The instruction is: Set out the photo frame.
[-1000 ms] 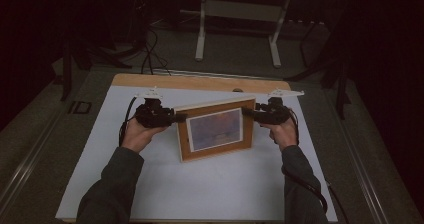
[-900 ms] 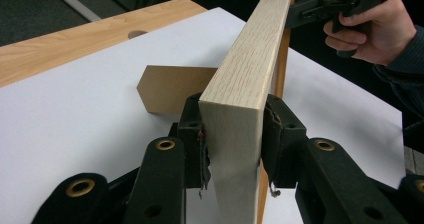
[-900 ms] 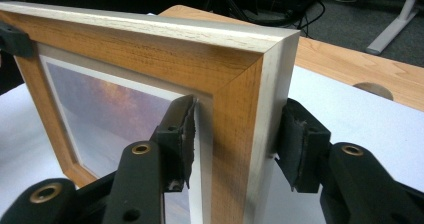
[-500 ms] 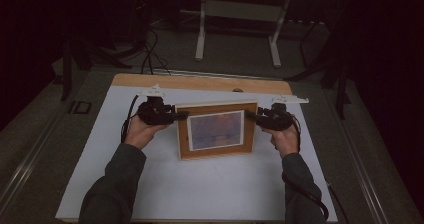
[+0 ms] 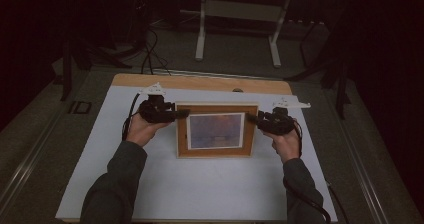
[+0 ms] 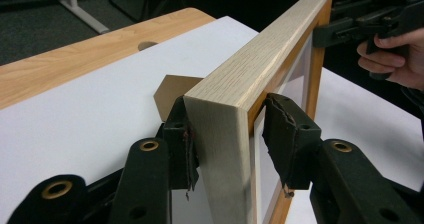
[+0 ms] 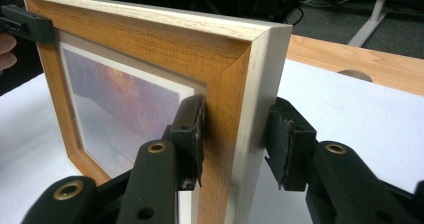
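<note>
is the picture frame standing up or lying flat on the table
Standing up. The picture frame rests on its lower edge on the white table, picture facing the person, and a brown stand shows behind it.

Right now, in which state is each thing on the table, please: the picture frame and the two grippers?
picture frame: upright on its lower edge on the white sheet, picture toward the person.
back stand: folded out behind the frame.
left gripper: open; fingers have just been opening, frame's edge between them, front finger clear of it.
right gripper: open; fingers have just been closing around the other edge, seemingly not pressing yet.
</note>
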Action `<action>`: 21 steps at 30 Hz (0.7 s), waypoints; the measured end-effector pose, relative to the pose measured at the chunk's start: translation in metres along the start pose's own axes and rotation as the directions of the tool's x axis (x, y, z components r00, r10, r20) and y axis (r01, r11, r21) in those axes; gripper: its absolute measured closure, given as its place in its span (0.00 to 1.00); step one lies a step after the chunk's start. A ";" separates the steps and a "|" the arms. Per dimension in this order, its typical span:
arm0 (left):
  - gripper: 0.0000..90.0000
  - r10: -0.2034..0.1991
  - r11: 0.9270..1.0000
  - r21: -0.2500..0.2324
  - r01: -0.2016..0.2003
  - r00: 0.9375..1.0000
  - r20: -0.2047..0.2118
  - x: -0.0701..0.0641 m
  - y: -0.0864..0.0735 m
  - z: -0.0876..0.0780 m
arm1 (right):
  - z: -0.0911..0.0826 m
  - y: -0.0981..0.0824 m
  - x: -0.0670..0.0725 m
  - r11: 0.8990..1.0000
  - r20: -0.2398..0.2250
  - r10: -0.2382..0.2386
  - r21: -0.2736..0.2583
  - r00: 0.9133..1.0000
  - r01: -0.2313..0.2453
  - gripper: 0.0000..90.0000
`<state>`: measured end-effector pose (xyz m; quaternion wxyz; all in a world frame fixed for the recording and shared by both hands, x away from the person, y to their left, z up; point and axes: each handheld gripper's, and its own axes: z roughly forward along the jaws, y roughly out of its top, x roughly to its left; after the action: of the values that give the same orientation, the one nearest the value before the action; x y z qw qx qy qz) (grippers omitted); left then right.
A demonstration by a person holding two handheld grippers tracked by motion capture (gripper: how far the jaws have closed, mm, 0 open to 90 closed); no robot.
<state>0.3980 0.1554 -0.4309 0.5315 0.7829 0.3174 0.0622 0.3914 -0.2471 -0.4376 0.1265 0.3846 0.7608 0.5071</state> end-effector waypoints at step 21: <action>0.63 -0.021 1.000 -0.012 0.021 1.000 0.002 0.005 0.000 0.001 | -0.002 -0.003 0.007 1.000 0.011 0.009 0.005 1.000 -0.009 0.69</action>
<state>0.4024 0.1574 -0.4322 0.5370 0.7764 0.3247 0.0577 0.3846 -0.2443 -0.4377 0.1277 0.3911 0.7597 0.5035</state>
